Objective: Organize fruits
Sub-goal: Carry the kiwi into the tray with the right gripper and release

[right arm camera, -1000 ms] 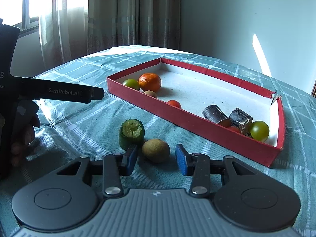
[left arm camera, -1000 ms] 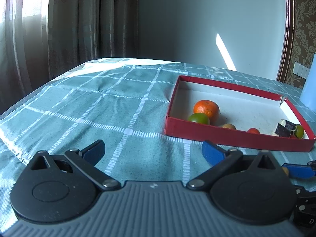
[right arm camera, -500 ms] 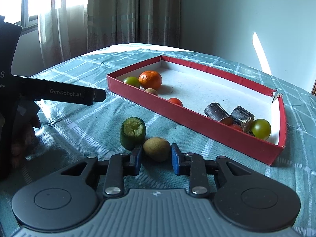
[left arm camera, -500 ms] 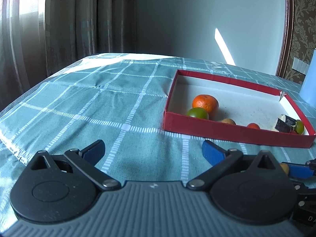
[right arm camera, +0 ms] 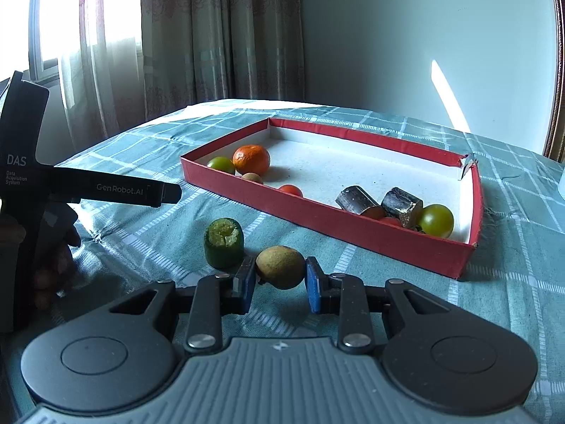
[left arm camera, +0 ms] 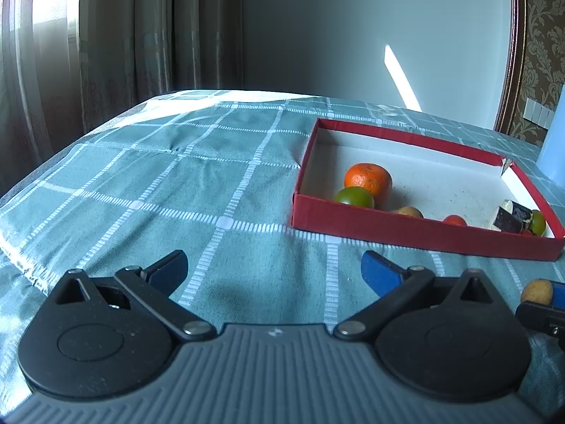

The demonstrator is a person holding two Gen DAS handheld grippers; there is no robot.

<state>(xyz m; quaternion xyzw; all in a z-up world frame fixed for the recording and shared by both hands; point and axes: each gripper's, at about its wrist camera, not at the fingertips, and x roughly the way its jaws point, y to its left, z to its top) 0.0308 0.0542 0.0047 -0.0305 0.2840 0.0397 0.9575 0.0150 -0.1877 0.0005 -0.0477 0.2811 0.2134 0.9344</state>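
Now right fingers [right arm camera: 247,279] pinching kiwi [right arm camera: 280,271].

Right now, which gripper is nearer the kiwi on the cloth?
Right. The right gripper has its pads closed on the kiwi. The left gripper is open off to the kiwi's left, over bare cloth.

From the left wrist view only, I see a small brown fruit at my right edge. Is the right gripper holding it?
Observer: Yes, the right gripper is shut on the brown fruit, one pad on each side.
Operator: Is anything else outside the red box?
Observer: A green cut piece stands upright on the cloth, close beside that fruit.
Operator: How many dark pieces are in the box?
Observer: Two, side by side, next to a green round fruit.
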